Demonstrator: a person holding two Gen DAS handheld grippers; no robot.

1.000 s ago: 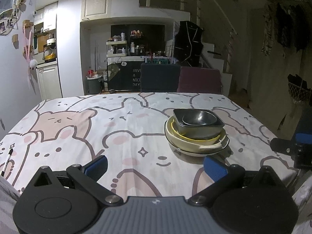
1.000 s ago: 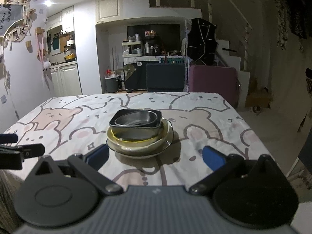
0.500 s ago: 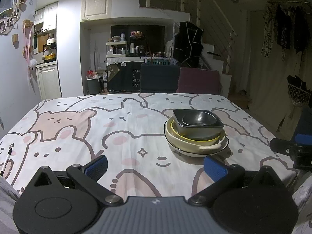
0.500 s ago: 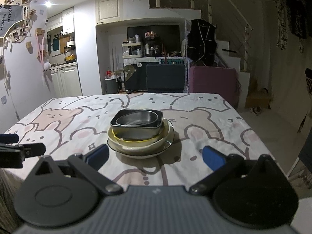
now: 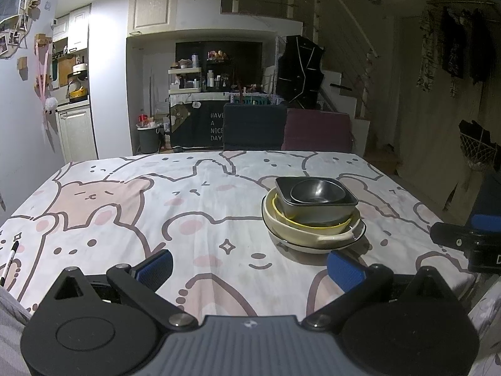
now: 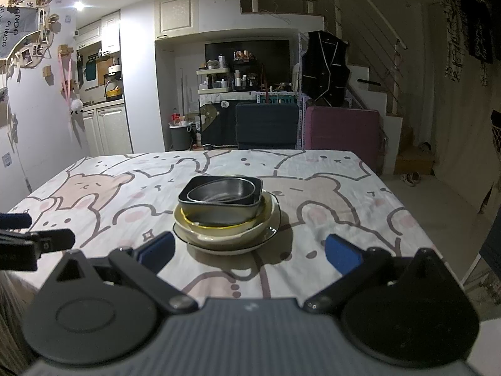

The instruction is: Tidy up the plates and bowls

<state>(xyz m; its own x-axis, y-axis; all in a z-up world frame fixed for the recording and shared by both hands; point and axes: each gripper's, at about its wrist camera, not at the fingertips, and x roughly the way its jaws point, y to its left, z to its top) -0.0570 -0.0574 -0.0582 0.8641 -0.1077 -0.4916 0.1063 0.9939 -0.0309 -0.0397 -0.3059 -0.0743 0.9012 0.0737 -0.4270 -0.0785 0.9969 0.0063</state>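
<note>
Right gripper [image 6: 247, 253], wide open and empty, faces the nested stack of bowls [image 6: 224, 211] dead ahead on the bench; left gripper [image 5: 250, 269], likewise gaping empty, has it forward-right.

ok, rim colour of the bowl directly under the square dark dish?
Yellow. The yellow-rimmed bowl sits under the square dark dish; clearest in the left wrist view.

Left gripper [image 5: 249, 268]: grey ribbed housing, small white mark at its centre. Two black round-lobed side plates, left one with a recessed circle and triangular cutout. Black link arms, silver pivot screws. Blue ribbed pads on the fingers [image 5: 155, 268]. Right gripper [image 6: 249, 252]: same build, blue-padded fingers [image 6: 341, 253], silver screws, black lobes.
</note>
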